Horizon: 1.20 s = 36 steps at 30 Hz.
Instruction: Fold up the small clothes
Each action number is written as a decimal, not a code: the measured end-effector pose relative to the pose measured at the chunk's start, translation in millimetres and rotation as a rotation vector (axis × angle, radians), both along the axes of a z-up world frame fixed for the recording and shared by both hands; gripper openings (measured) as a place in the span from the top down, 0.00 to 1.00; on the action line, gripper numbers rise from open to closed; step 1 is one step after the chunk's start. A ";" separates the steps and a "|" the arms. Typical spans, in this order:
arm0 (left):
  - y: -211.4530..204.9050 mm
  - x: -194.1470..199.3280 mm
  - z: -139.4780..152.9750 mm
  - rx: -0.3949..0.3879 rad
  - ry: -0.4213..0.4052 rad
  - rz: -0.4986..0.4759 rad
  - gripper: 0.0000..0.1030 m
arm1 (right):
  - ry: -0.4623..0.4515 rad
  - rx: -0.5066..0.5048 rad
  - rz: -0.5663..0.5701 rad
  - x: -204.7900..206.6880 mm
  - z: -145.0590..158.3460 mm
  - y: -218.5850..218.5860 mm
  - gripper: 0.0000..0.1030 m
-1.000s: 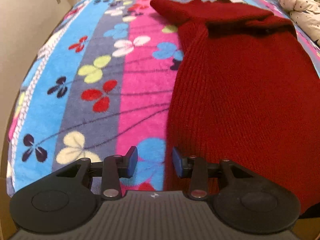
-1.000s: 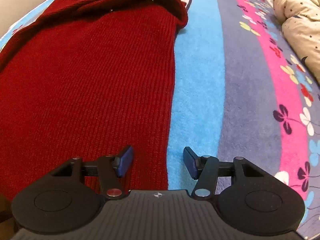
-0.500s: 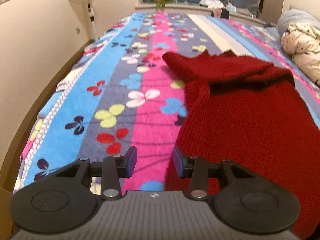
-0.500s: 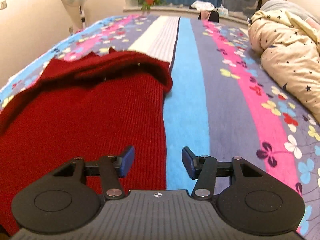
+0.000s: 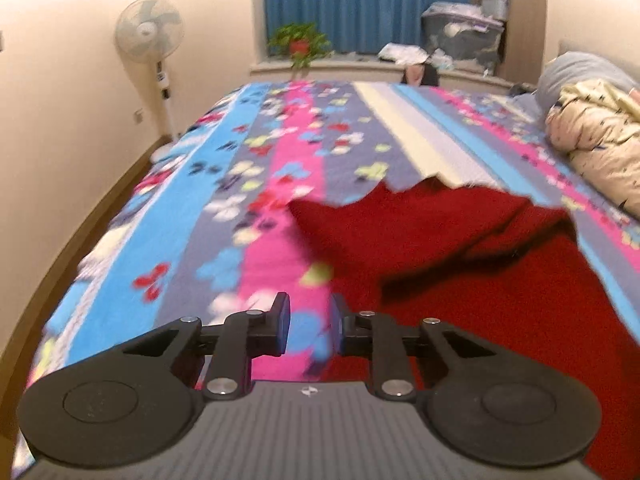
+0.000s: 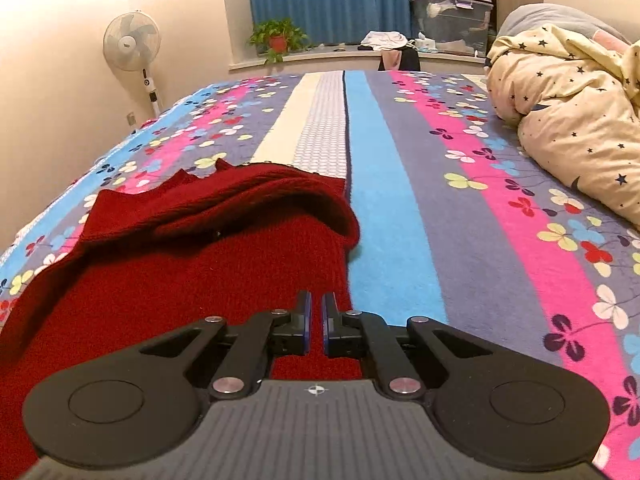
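Fan [image 5: 149,34]: stood by the wall, far left, well apart from the work.
Bedspread [image 5: 256,208]: striped and flowered, it covered the bed and bore the garment.
Left gripper [image 5: 307,327]: fingers parted by a moderate gap, grasping nothing; it hovered over the sweater's left edge, the inner finger [image 5: 339,330] above red knit and the other above bedspread. The view was blurred.
Red sweater [image 5: 472,280]: lay flat on the bedspread near the front edge, its far end doubled over in a loose fold [image 6: 248,204].
Handling, judged: soft, limp ribbed knit of middling weight, not slippery or fragile; likely to sag and stretch. Best hold: the near corners or side edges.
Right gripper [image 6: 316,330]: fingers drawn nearly together, a narrow slit between; whether they pinched the knit at its right edge could not be told.
Quilt [image 6: 568,120]: star-printed, bunched far right.
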<state>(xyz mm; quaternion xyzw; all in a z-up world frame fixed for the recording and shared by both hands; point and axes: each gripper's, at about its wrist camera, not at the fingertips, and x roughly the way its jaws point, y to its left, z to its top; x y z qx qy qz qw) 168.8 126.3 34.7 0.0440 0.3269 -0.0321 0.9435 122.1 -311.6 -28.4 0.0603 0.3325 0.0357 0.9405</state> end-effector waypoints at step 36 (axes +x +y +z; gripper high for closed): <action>114.7 116.4 -30.7 -0.200 0.078 0.458 0.81 | 0.149 -0.247 0.266 61.0 -36.9 87.5 0.93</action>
